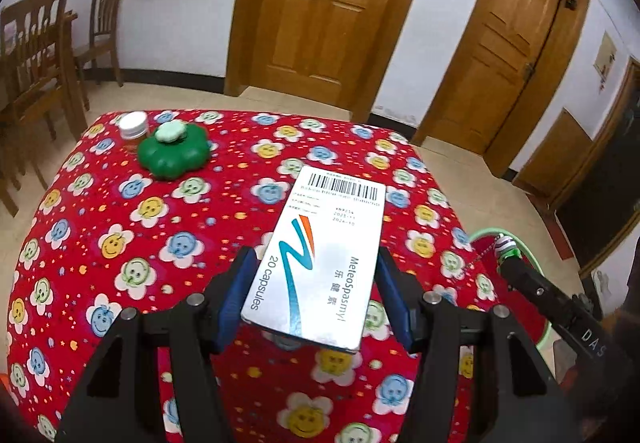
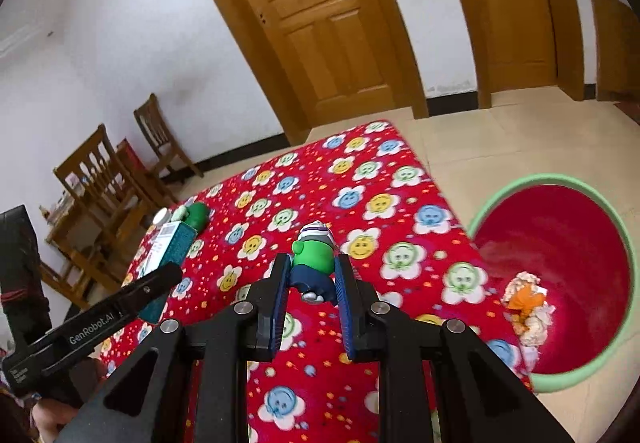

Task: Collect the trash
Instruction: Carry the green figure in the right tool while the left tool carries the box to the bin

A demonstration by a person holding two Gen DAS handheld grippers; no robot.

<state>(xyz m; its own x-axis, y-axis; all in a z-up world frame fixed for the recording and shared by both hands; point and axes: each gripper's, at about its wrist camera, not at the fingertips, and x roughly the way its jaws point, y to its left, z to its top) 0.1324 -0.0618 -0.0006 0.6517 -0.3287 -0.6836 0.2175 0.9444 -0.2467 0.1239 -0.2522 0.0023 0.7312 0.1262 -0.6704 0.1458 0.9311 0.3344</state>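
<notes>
Clamping medicine box (image 1: 320, 259), left hand-held gripper (image 1: 316, 295) — toy figure (image 2: 314, 255), right hand-held gripper (image 2: 312, 295)

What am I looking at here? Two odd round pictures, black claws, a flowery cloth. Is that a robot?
No robot: a person holds a two-finger gripper in each hand, each carrying a wide-angle camera looking along its fingers. The left gripper grips a capsule box. The right gripper grips a small green toy figure. Below is a table with a red flowered cloth; a green flower-shaped object and a white-capped bottle remain on it. Beside the table stands a red bin holding some scraps.
</notes>
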